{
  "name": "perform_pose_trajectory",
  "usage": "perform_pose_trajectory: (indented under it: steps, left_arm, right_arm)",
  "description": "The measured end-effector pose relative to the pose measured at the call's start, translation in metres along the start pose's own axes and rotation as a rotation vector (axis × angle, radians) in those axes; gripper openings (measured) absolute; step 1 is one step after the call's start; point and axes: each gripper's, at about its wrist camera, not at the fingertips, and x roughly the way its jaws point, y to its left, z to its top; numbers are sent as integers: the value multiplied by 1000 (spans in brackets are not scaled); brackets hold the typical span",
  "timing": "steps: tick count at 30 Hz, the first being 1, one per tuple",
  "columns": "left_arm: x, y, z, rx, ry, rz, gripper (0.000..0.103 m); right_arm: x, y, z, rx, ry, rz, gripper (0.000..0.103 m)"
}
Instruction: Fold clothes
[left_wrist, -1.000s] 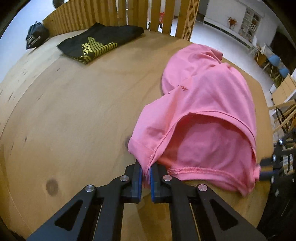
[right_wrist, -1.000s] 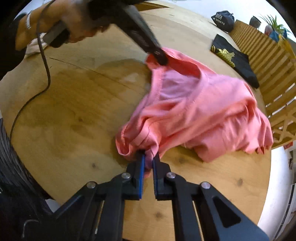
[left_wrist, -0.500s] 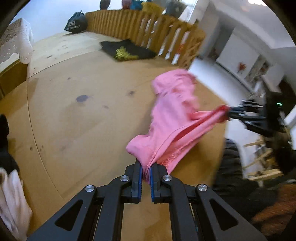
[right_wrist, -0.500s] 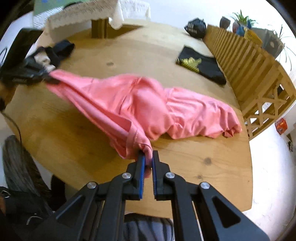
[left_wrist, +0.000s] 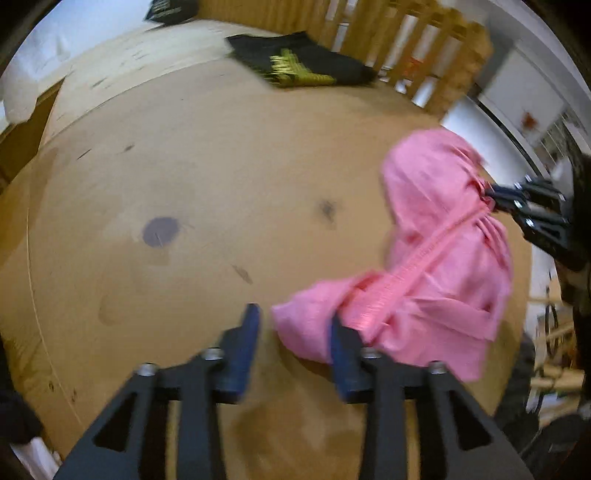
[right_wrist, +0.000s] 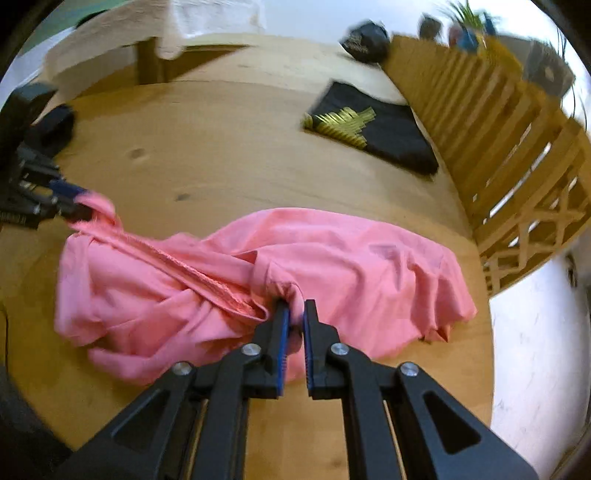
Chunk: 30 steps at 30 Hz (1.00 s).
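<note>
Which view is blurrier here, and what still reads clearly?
Left wrist view: heavy motion blur over the open left gripper, pink shirt and table. Right wrist view: sharper near the right gripper clamping the shirt; fence smeared.

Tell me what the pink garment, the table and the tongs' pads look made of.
Pink garment: thin matte knit, probably cotton jersey; it bunches softly and shows a stitched hem. Table: bare wood, likely plywood, with grain and dark knots. Right tongs' pads: blue, ribbed, perhaps rubber or plastic.
</note>
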Motion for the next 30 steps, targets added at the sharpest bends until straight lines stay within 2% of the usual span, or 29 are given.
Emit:
perform_pose_trajectory:
  steps: [2, 5, 7, 10, 11, 13, 15, 17, 19, 21, 22, 23, 25, 28, 30]
  left_arm:
    - [-2, 8, 3, -26, -9, 13, 45]
    - [-20, 12, -10, -27, -24, 20, 49]
    - [-31, 15, -19, -27, -34, 24, 50]
    - [-49, 19, -32, -27, -49, 31, 55]
    - [-56, 16, -38, -11, -57, 67, 58]
    - [-65, 16, -45, -17, -74, 87, 60]
    - [-65, 19, -47, -17, -67, 58, 68]
    - [-52, 23, -41, -58, -49, 14, 69]
    - [-45, 41, -34, -151, -51, -97, 70]
    - [-32, 62, -22, -253, -18, -196, 70]
    - [-31, 68, -17, -271, -31, -156, 70]
    - [-32, 74, -10, -271, -50, -70, 70]
    - [-40, 84, -3, -275, -79, 33, 70]
    - [-55, 75, -9, -248, -98, 34, 70]
    - [-56, 46, -22, -178, -81, 35, 70]
  right_arm:
    - [3, -10, 4, 33, 5, -1, 26]
    - [0, -24, 6, 78, 0, -16, 36]
    - [-15, -28, -5, 102, -8, -21, 39]
    - [-33, -22, -24, 128, -2, 52, 39]
    - [-38, -16, -30, 125, 4, 72, 39]
    - [-44, 0, -37, 117, 11, 104, 39]
    - [-44, 13, -38, 100, 18, 139, 40]
    - [-37, 23, -34, 90, 30, 147, 40]
    - [-28, 31, -29, 83, 46, 153, 40]
    - [-15, 37, -25, 69, 64, 126, 40]
    - [-8, 40, -23, 61, 72, 109, 40]
    - [-2, 41, -23, 55, 89, 93, 40]
    - [6, 38, -25, 57, 123, 76, 40]
    - [-2, 26, -27, 96, 112, 78, 40]
    - [-13, 21, -27, 108, 91, 62, 40]
